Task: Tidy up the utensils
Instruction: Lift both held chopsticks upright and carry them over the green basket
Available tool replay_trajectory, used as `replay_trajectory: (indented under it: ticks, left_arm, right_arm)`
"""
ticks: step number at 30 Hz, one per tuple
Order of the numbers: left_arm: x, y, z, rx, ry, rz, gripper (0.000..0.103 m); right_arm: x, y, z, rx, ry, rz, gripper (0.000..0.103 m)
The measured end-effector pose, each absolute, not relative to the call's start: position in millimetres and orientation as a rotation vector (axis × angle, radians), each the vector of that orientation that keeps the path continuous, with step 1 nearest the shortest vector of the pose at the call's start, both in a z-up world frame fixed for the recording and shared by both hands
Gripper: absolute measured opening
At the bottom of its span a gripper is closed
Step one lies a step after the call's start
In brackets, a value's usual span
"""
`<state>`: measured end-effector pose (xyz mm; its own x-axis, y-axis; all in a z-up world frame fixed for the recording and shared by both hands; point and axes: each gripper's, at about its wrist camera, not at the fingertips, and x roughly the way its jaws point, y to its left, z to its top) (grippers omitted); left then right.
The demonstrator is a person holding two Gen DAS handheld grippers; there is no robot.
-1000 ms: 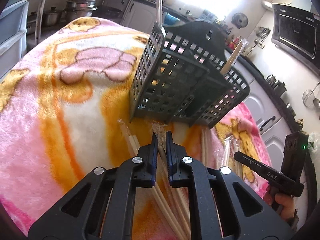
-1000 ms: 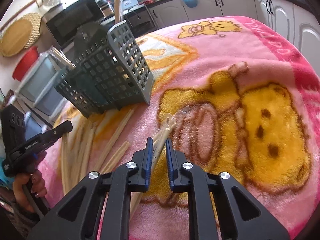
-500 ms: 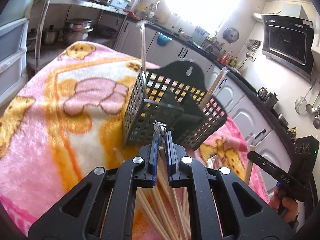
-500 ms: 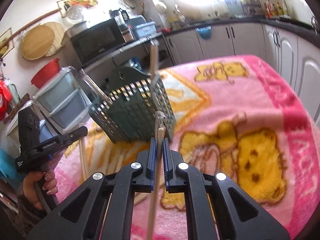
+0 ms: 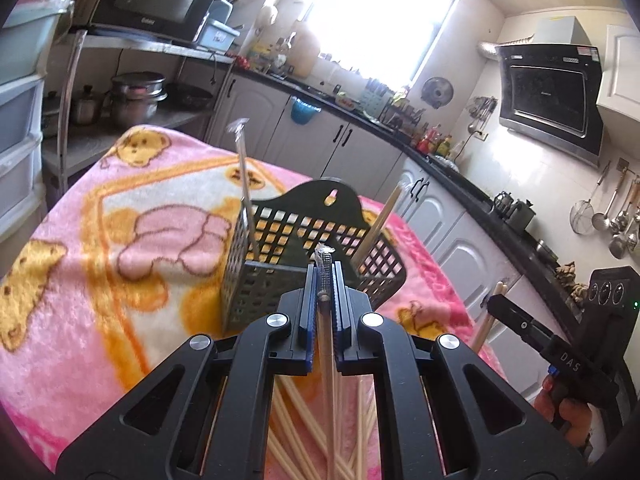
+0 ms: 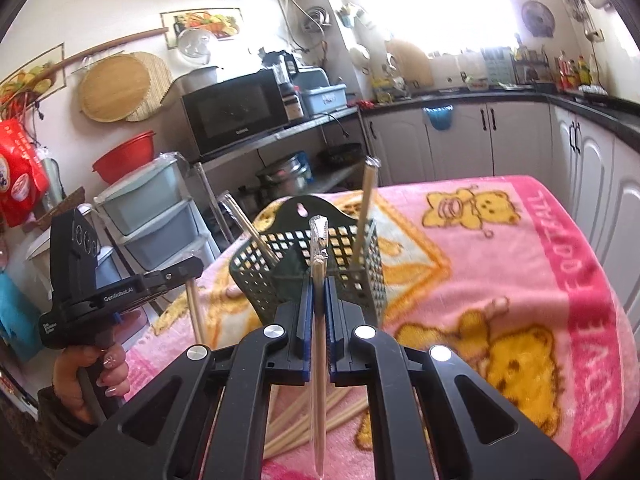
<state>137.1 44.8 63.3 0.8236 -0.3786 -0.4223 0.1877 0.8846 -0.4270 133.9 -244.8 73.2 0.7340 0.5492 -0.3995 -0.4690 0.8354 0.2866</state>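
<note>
Chopsticks fill left gripper; right gripper clamps another pair.

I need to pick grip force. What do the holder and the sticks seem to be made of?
The utensil holder looks like matte dark grey-green moulded plastic, with a uniform square grid. The chopsticks in the right hand-held gripper look like pale bamboo or wood, sealed in a glossy clear wrapper crimped at the tip.

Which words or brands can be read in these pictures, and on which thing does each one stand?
"DAS": right gripper's body, seen from the left wrist.
"GenRobot.AI": left gripper's body, seen from the right wrist.
Blanket border: large pink letters, partly legible only.
Microwave and range hood brands: too small.
</note>
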Motion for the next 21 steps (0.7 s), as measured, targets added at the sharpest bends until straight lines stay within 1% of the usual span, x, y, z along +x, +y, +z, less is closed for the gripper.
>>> replay_trajectory:
  ticks: [21]
  left_arm:
    - [146, 22, 128, -0.31, 0.365, -0.373, 0.004]
  right_arm:
    - [135, -236, 119, 0.14, 0.332, 0.596, 0.006]
